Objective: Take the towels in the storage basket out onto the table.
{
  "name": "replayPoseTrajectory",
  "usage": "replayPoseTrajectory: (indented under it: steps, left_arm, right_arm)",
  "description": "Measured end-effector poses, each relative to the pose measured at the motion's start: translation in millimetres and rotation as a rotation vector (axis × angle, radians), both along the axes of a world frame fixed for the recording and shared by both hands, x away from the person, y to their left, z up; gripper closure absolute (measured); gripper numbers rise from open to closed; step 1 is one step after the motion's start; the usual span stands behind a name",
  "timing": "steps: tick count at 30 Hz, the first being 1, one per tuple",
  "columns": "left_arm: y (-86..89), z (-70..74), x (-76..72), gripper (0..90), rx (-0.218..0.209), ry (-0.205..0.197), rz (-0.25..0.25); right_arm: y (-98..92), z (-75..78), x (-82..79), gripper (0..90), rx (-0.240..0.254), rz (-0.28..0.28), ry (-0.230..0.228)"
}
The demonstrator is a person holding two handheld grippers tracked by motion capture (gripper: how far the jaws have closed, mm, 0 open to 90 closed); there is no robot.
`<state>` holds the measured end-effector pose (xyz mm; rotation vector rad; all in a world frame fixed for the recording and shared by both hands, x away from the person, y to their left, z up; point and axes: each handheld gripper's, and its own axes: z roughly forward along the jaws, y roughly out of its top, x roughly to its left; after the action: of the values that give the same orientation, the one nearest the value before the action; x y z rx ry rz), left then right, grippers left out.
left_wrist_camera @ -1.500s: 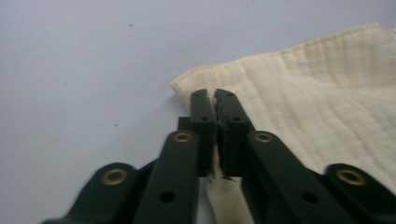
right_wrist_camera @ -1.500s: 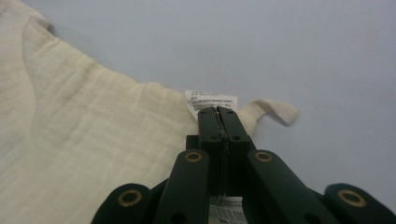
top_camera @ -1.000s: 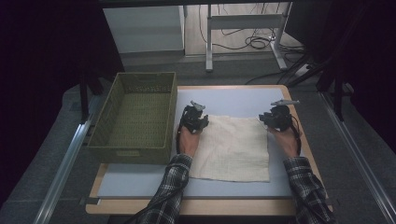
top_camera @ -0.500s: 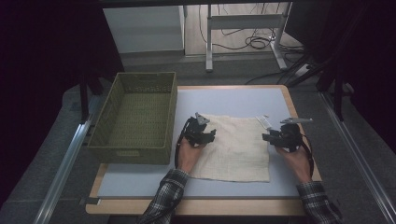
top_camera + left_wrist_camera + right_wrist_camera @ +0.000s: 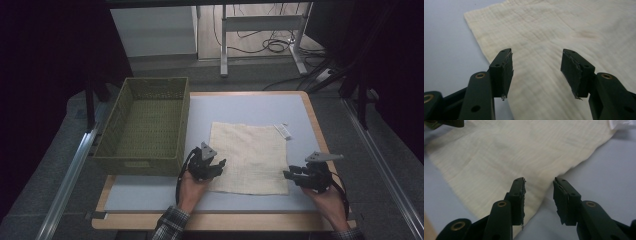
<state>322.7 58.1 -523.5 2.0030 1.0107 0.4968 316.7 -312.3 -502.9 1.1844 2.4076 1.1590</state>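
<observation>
Two grippers at the near corners of a cream cloth, flat on the pale blue mat of a wooden table. Far left, a green woven basket, just beside the mat's edge. Left gripper low over the cloth's near-left corner, jaws apart and just closing a little, fabric beneath, unpinched. Right gripper at the near-right corner, jaws apart, likewise just closing, cloth edge below the gap. White tag at the far-right corner.
</observation>
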Motion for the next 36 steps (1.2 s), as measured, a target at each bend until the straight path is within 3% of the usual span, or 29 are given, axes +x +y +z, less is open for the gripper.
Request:
replayPoseTrajectory:
  steps: [2,3,4,6,9,13,15,17,18,19,20,21,23,29,31,32,36]
  left_arm:
    - [6.4,-0.2,-17.7,44.2,0.004,-0.004,-0.011]
    - [6.4,-0.2,-17.7,44.9,0.004,-0.004,-0.011]
    - [13.3,-2.7,-30.1,45.0,0.008,-0.001,-0.013]
    - [18.9,-5.8,-37.5,45.9,0.011,0.009,-0.012]
    - [25.4,-9.6,-44.3,46.0,0.008,0.024,-0.007]
    - [33.0,-18.1,-51.0,47.7,0.036,0.046,0.014]
    - [34.0,-22.3,-51.2,48.9,0.036,0.067,0.008]
    - [33.2,-23.0,-52.9,55.8,0.024,0.07,-0.008]
    - [32.1,-22.6,-53.5,65.9,0.019,0.076,-0.015]
    - [31.4,-22.2,-53.9,65.9,0.015,0.082,-0.025]
    - [28.6,-21.1,-56.0,77.6,0.024,0.083,-0.044]
    - [27.5,-20.4,-57.6,81.1,0.03,0.083,-0.048]
    - [26.6,-19.7,-59.6,82.7,0.03,0.088,-0.053]
    - [21.0,-14.1,-85.6,82.4,-0.035,0.133,-0.145]
    - [17.0,-13.9,-92.3,78.5,-0.026,0.138,-0.168]
    - [16.2,-10.7,-93.9,65.6,-0.021,0.106,-0.162]
    - [21.6,-2.2,-81.6,55.2,-0.027,0.063,-0.11]
  right_arm:
    - [0.5,-1.9,-14.2,62.9,0.006,0.024,0.01]
    - [0.5,-1.9,-14.2,62.9,0.006,0.024,0.01]
    - [1.4,-3.9,-23.4,63.0,0.007,0.039,0.011]
    - [2.4,-6.8,-30.5,63.0,0.011,0.047,0.02]
    - [3.9,-10.9,-35.2,62.9,0.006,0.049,0.025]
    - [7.6,-16.8,-40.1,65.2,-0.029,0.042,0.019]
    - [9.6,-18.4,-43.2,70.1,-0.059,0.031,-0.009]
    - [10.4,-18.9,-45.5,77.9,-0.1,0.022,-0.041]
    - [9.4,-19.6,-46.5,84.7,-0.084,0.03,-0.032]
    - [9.4,-19.6,-46.5,84.7,-0.084,0.03,-0.032]
    - [8.9,-19.9,-48.4,86.4,-0.082,0.028,-0.034]
    - [8.8,-19.6,-49.6,86.7,-0.086,0.029,-0.036]
    - [8.1,-19.0,-51.5,86.7,-0.094,0.03,-0.038]
    - [-8.7,-14.3,-71.1,86.6,-0.111,0.018,-0.032]
    - [-14.0,-13.4,-76.3,86.3,-0.115,0.013,-0.026]
    - [-19.3,-11.6,-78.8,83.9,-0.086,0.017,-0.012]
    - [-23.5,-5.1,-73.9,74.1,-0.064,0.009,-0.033]
